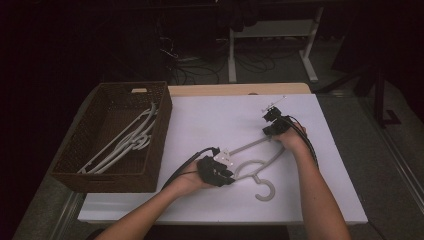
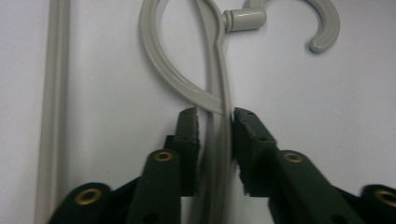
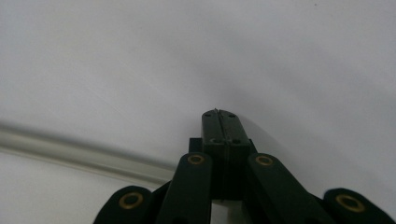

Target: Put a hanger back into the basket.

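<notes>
A: What do we have on the table [image 1: 320, 200]?

B: We see a pale grey plastic hanger [image 1: 252, 167] with a smooth, rounded rod frame and a thick curled hook. It lies flat on the matte white table top, between our two hands and to the right of the basket.

A: And our left tool [image 2: 215, 122]?

B: In the left gripper view its two black jaws, blocky with rough, pitted pads and brass rivets, stand either side of the hanger's thin neck strip, just below where the looped shoulder crosses it. The right pad touches the strip; on the left a sliver of gap remains, so we cannot tell if the pinch is complete. In the high view the left tool [image 1: 220, 172] sits at the loop below the hook.

A: The right tool [image 3: 220, 113]?

B: Its jaws are pressed together, flat pad against pad, with nothing between them. A blurred pale rod of the hanger [image 3: 70, 151] runs past to one side. In the high view the right tool [image 1: 274, 125] rests at the far end of the hanger's arm.

A: The basket?

B: A dark brown woven wicker basket [image 1: 100, 172], rectangular, with a cut-out handle slot. Inside lie more pale grey plastic hangers [image 1: 127, 142], stacked slantwise.
</notes>
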{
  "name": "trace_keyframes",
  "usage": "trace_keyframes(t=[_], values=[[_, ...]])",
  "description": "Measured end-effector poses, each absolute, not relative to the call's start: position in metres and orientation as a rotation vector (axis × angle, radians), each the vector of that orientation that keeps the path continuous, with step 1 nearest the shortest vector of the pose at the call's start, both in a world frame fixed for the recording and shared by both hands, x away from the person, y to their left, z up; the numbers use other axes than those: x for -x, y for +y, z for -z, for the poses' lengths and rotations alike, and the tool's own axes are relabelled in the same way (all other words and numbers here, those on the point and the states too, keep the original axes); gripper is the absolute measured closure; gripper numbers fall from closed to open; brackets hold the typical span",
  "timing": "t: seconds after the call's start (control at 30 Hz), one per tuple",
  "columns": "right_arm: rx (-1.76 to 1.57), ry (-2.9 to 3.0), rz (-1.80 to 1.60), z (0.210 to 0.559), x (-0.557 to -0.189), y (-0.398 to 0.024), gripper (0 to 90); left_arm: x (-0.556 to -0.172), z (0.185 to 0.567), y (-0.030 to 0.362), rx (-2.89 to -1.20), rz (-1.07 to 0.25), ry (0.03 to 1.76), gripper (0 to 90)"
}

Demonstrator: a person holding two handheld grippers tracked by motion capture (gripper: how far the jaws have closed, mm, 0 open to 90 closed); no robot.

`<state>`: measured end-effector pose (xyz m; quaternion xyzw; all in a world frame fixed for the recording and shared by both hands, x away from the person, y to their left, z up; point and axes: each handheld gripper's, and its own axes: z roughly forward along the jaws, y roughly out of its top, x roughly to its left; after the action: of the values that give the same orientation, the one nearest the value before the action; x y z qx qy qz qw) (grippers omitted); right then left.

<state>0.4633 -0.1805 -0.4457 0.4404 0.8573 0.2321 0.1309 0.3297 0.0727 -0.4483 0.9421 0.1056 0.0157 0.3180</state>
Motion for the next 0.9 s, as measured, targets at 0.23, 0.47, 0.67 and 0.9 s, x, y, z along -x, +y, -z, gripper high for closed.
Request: trace_keyframes(t=[0.23,0.47,0.67,0.9], values=[[-1.265,2.497,-0.663,0.444,-0.464,-0.18,89.1,-0.329,0.449,0.073,-2.467,-0.016,0.276,70.5],[-1.301,2.462,-0.756,0.43,-0.459,-0.193,89.1,-0.329,0.449,0.074,-2.46,-0.028,0.282,56.2],[-1.305,2.492,-0.706,0.432,-0.455,-0.195,89.1,-0.329,0.446,0.079,-2.451,-0.026,0.295,50.3],[-1.294,2.51,-0.63,0.436,-0.451,-0.193,89.2,-0.329,0.448,0.079,-2.469,-0.03,0.293,49.2]])
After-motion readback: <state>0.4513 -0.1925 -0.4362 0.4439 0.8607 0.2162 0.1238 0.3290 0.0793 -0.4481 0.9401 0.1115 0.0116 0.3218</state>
